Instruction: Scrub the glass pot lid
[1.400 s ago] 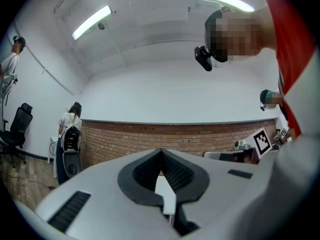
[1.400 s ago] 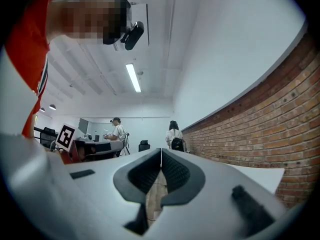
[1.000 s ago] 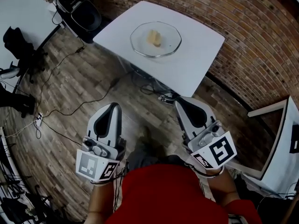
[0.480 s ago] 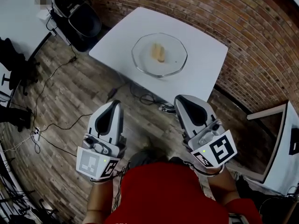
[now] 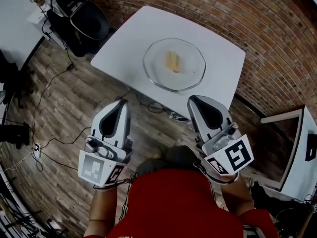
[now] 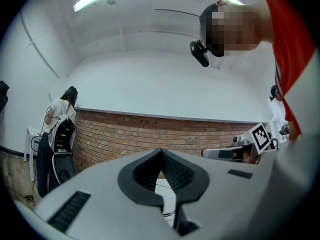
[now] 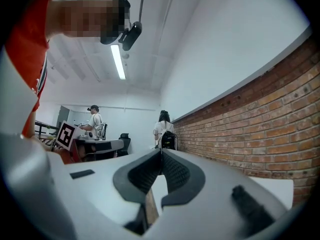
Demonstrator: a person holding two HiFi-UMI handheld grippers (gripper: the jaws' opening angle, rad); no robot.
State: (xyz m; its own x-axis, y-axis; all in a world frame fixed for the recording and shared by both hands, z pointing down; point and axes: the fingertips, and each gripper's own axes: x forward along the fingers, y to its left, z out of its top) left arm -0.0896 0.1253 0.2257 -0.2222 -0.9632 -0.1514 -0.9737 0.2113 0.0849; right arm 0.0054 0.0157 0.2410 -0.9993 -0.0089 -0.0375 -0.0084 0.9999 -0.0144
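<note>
- Round clear glass pot lid [image 5: 190, 72] lies flat near the middle of the white square table [image 5: 220, 53], which stands against the brick wall [image 5: 277, 43].
- A small pale yellow piece [image 5: 172, 62] sits at the lid's centre. It could be a sponge or the lid's knob; I cannot tell which.
- Left gripper [image 5: 121, 103] and right gripper [image 5: 193, 99] are held side by side in front of the person's red top [image 5: 173, 205], over the wooden plank floor [image 5: 69, 113] and short of the table's near edge.
- Both point level toward the table, apart from the lid.
- Left gripper view: jaws together, nothing between them. The right gripper view shows the same.
- Judgement: this is the approach, and no scrubbing has begun. Neither gripper carries a scrubber, so closed, empty jaws suit walking up.
- Judgement: one gripper will likely need to steady the lid while the other works across it, since glass lying loose on a smooth top may slide.
- Loose black cables [image 5: 54, 133] trail over the floor on the left, away from the table.
</note>
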